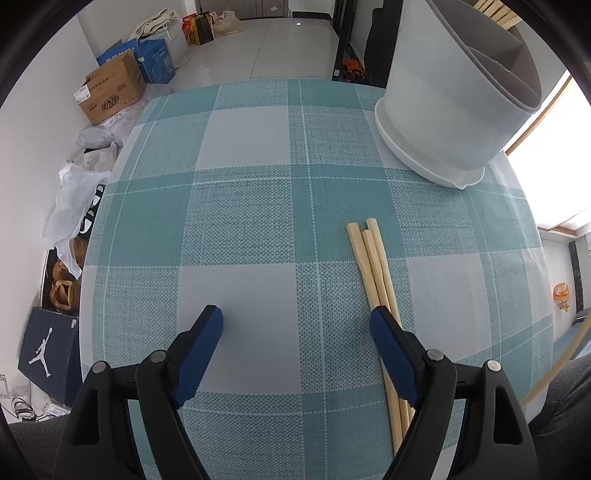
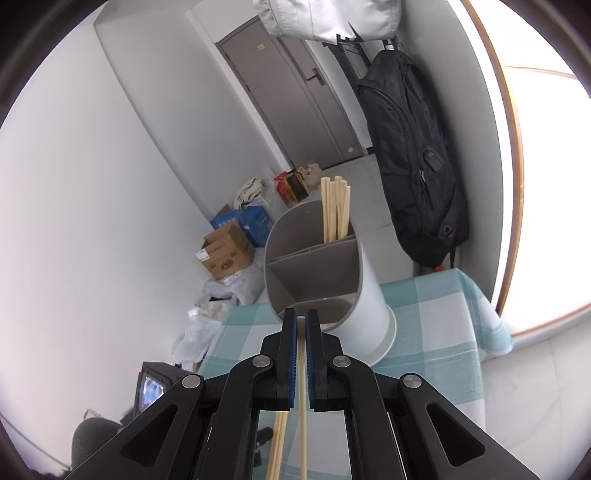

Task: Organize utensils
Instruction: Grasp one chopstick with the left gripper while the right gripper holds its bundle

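- Table wore a teal-and-white checked cloth; a white round utensil holder with grey dividers stood on its saucer at the far right corner, seen from the left wrist
- Bundle of wooden chopsticks stood upright in the holder's rear compartment; the two nearer compartments showed nothing inside, though the closest was partly hidden behind the right claw
- Three loose chopsticks lay side by side on the cloth, well short of the holder, square ends pointing away
- Floor clutter beyond the table's left edge: cardboard box, blue carton, white plastic bags, dark shoebox
- Black backpack hung by the wall behind the holder; grey door further back; pale garment hung overhead
- Nothing stood between the loose sticks and the holder on the cloth
- Left gripper pointed steeply down at the table, jaws spread wide, nothing between the pads; its right-hand finger overlapped the three loose sticks in view, contact could not be told
- Right gripper was held above the table, tips lined up with the holder's near rim, jaws pressed nearly together and pinching a single chopstick that ran back between the pads toward the camera
- More sticks showed beneath the right claw, lying lower left of the pinched one
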Motion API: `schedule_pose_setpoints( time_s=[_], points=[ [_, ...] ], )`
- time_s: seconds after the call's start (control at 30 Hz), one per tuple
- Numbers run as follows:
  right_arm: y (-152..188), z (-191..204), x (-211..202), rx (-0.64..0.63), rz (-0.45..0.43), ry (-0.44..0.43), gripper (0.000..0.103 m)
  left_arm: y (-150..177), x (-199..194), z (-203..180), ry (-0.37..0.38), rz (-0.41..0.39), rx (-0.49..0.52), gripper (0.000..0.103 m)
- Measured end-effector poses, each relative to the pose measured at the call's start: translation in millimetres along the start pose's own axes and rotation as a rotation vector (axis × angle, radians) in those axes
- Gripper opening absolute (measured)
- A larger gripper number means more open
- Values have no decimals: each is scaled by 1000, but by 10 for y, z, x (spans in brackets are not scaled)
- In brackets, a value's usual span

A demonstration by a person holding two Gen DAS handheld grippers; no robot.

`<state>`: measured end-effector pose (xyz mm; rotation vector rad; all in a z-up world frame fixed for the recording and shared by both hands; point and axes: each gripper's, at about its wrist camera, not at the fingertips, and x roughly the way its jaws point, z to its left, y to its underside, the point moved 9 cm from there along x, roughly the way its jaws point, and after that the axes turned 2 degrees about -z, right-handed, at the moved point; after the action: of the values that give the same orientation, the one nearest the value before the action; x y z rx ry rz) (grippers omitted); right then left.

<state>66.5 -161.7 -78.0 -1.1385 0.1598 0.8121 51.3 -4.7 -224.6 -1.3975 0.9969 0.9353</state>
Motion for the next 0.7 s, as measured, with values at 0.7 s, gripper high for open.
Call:
schedule_pose_setpoints(
  time_s=[0.7],
  points=[
    [-29,-35,-94,17,-10,-11,4,-45,94,-132,-74,44,89,83]
  ],
)
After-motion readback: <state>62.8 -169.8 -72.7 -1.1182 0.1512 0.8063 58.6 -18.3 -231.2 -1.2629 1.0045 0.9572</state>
